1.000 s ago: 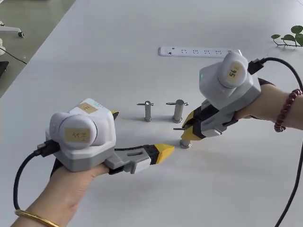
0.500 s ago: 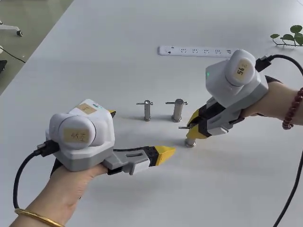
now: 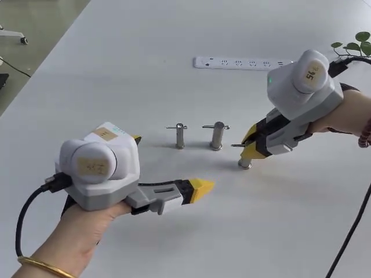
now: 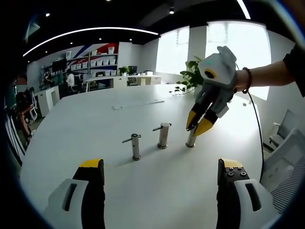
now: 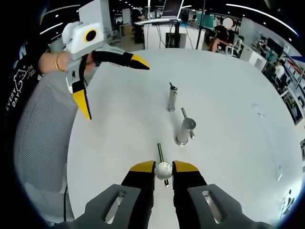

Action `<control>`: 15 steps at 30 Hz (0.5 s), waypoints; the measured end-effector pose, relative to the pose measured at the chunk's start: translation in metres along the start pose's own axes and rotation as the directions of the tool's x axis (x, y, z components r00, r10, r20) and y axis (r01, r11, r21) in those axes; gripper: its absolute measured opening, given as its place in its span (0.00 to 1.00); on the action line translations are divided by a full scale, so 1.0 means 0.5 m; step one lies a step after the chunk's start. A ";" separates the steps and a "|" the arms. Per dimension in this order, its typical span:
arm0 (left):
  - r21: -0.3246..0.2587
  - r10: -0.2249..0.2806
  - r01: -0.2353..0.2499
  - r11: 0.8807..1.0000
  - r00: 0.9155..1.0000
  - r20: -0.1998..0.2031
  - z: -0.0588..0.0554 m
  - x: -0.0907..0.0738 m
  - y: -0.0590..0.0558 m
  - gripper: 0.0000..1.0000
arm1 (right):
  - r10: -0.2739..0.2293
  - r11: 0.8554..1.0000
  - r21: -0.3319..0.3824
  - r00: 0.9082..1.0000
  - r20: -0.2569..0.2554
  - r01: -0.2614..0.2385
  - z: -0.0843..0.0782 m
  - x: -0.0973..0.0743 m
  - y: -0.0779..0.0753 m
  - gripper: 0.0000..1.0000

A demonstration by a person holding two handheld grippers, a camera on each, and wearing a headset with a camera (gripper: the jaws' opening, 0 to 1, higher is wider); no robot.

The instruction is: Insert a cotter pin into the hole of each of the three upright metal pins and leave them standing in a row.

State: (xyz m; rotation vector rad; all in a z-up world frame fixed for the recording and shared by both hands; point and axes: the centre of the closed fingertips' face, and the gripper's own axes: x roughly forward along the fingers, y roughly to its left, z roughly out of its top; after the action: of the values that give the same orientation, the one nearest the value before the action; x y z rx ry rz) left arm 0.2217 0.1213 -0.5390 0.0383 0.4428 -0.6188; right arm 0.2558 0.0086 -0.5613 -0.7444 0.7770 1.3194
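While the left gripper [image 3: 170,162] lies level in its hand, low above the matte white table [image 3: 116,69], jaws spread wide and grasping nothing, the right gripper [image 3: 249,143] slants down from the right, its yellow-tipped jaws clenched on the top of the third metal pin [image 3: 245,164]. This polished grey cylinder stands upright just right of the first metal pin [image 3: 179,136] and the second metal pin [image 3: 217,136]. A thin cotter pin [image 5: 160,150] crosses it.
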 end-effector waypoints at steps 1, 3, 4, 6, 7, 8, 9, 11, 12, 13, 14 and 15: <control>0.000 -0.001 0.001 1.000 1.000 -0.001 0.000 0.000 -0.001 0.99 | -0.003 1.000 0.001 1.000 -0.001 0.003 -0.001 -0.001 -0.004 0.08; 0.006 -0.006 0.006 1.000 1.000 0.004 0.002 0.001 -0.005 0.99 | -0.013 1.000 0.007 1.000 0.000 0.013 -0.004 -0.003 -0.015 0.08; 0.008 -0.008 0.008 1.000 1.000 0.007 0.003 0.001 -0.006 0.99 | -0.017 1.000 0.010 1.000 0.002 0.017 -0.004 -0.003 -0.018 0.08; 0.005 -0.013 0.012 1.000 1.000 0.010 0.004 0.003 -0.009 0.99 | -0.023 1.000 0.014 1.000 0.003 0.023 -0.006 -0.004 -0.026 0.08; 0.004 -0.014 0.014 1.000 1.000 0.010 0.004 0.003 -0.010 0.99 | -0.025 1.000 0.015 1.000 0.003 0.025 -0.006 -0.005 -0.029 0.08; 0.004 -0.015 0.015 1.000 1.000 0.009 0.004 0.003 -0.010 0.99 | -0.027 1.000 0.016 1.000 0.002 0.027 -0.008 -0.005 -0.032 0.08; 0.004 -0.014 0.014 1.000 1.000 0.008 0.003 0.003 -0.009 0.99 | -0.028 0.999 0.015 1.000 0.001 0.028 -0.008 -0.005 -0.034 0.08; 0.002 -0.012 0.012 1.000 1.000 0.009 0.003 0.003 -0.008 0.99 | -0.031 0.999 0.016 1.000 -0.004 0.031 -0.012 -0.005 -0.039 0.08; 0.000 -0.012 0.012 1.000 1.000 0.009 0.003 0.003 -0.007 0.99 | -0.035 0.999 0.016 0.999 -0.005 0.035 -0.014 -0.005 -0.043 0.08; -0.001 -0.012 0.012 1.000 1.000 0.010 0.003 0.003 -0.007 0.99 | -0.038 0.999 0.019 0.999 -0.006 0.038 -0.016 -0.004 -0.046 0.08; -0.001 -0.011 0.011 1.000 1.000 0.012 0.004 0.003 -0.006 0.99 | -0.042 0.999 0.022 0.999 -0.008 0.042 -0.018 -0.004 -0.049 0.08; 0.000 -0.012 0.012 1.000 1.000 0.014 0.004 0.003 -0.007 0.99 | -0.044 0.999 0.028 0.999 -0.007 0.045 -0.020 -0.004 -0.052 0.08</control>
State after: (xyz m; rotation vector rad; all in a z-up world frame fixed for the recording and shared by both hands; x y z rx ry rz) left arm 0.2217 0.1175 -0.5373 0.0316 0.4302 -0.6300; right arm 0.2807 -0.0032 -0.5642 -0.7399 0.7783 1.2644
